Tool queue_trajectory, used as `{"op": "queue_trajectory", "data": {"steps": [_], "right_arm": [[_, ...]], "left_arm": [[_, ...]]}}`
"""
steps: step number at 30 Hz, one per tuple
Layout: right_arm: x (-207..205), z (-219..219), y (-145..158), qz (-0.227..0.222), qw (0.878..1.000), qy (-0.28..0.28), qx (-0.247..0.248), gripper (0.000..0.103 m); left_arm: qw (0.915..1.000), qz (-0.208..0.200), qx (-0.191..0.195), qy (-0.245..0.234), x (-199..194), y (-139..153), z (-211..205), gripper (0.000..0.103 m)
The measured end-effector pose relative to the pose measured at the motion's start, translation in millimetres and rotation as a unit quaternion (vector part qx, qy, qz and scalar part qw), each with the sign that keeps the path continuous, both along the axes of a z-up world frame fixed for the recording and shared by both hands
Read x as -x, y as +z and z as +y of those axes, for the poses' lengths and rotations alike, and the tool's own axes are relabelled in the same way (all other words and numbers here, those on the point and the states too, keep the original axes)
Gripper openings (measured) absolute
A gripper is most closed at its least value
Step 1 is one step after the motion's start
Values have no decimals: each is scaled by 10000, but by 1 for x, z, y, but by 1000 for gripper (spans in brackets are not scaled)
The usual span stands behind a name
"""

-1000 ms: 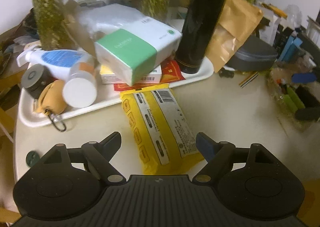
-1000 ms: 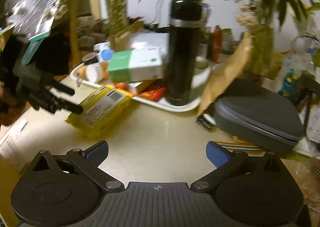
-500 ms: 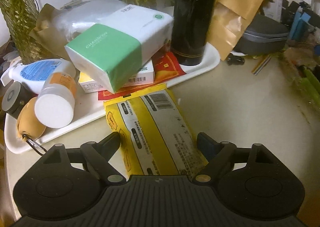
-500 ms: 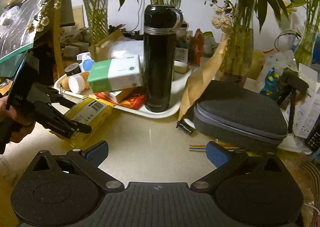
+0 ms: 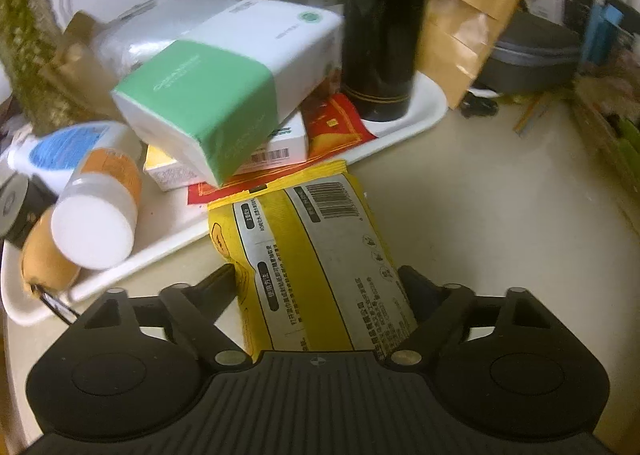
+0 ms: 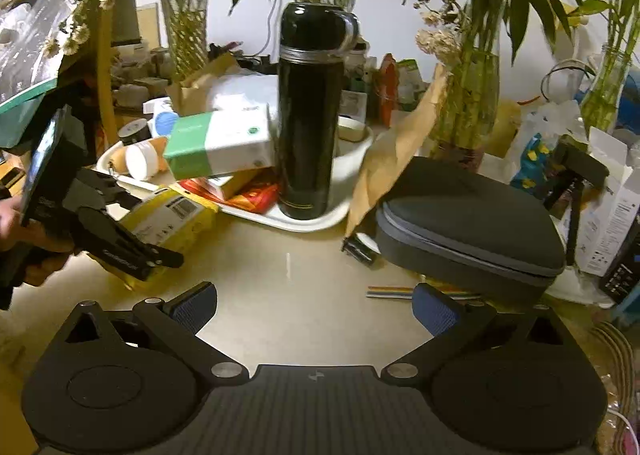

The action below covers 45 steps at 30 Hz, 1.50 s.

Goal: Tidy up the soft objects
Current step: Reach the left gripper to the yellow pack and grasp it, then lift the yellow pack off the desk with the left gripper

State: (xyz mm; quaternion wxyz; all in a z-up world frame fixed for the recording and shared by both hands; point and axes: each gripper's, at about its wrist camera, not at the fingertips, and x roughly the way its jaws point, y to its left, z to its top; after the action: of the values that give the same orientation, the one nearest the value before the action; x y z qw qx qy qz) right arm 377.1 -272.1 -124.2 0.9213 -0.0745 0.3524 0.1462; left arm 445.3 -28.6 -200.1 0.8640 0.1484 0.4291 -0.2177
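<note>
Left gripper (image 5: 318,281) has its fingers spread to either side of the yellow packet (image 5: 320,255), each tip just beside an edge; whether they already press it I cannot tell, so I count it as straddling, not holding. That packet lies flat on the table (image 5: 500,215), its far end butting against the near rim of the white tray (image 5: 432,117). On that tray, just beyond the packet, the green-and-white tissue pack (image 5: 224,103) sits tilted on smaller boxes, with the black flask (image 5: 380,35) standing to its right. My right gripper (image 6: 314,309) hangs wide open over bare table, nearer me than the tray, gripping nothing.

To do this well I would close slowly across the packet's middle, since it looks soft and will likely buckle. I would lift straight up before carrying, because a forward shove could nudge the tissue pack off its perch.
</note>
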Motion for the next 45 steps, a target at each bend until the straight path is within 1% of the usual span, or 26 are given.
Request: {"op": "queue_trajectory", "data": {"steps": [1,3,4,5,6,10,14,17,19,21,26,30,35,39,42,45], "right_arm": [[-1,-2,-1,6,10000,-34,-10,103],[-2,-6,-1,22,9999,-130,-42,103],[-3,-7,-1,23,9998,-170,-63,103],[-3,-9,-1,32,9998,-194,-83,103],[-3,-9,-1,42,9997,-209,-94,103],[-1,-7,0,11,9998,-196,-50,103],[-1,-5,0,27,9998,-182,6,103],[-3,-3,-4,239,9997,-44,-25,103],[-3,0,-9,485,9988,63,-14,103],[-1,3,-11,609,9980,148,10,103],[7,-2,-11,786,9968,130,-61,103],[19,-15,-10,915,9956,-115,-142,103],[35,-29,1,738,9963,-409,-181,103],[46,-39,9,668,9958,-537,-313,103],[51,-40,12,626,9960,-539,-346,103],[56,-34,16,480,9976,-375,-321,103]], "left_arm": [[10000,45,-2,-71,0,2,2,78],[9996,134,-33,-231,2,6,5,69],[9995,159,-41,-283,3,7,6,67],[9993,190,-39,-329,4,9,8,61],[9990,242,-26,-370,4,10,10,59],[9975,276,-86,-649,10,11,15,57],[9965,323,-28,-765,17,12,17,55],[9958,306,-82,-859,26,12,16,55],[9953,352,-90,-893,31,14,18,55],[9950,414,-69,-908,37,16,21,55],[9966,335,-194,-726,54,26,38,55],[9987,229,-88,-442,67,46,55,55],[9999,19,74,-109,82,74,71,55],[9997,-133,169,127,96,94,80,55],[9992,-222,181,270,106,106,86,55],[9988,-293,140,362,119,115,92,55]]}}
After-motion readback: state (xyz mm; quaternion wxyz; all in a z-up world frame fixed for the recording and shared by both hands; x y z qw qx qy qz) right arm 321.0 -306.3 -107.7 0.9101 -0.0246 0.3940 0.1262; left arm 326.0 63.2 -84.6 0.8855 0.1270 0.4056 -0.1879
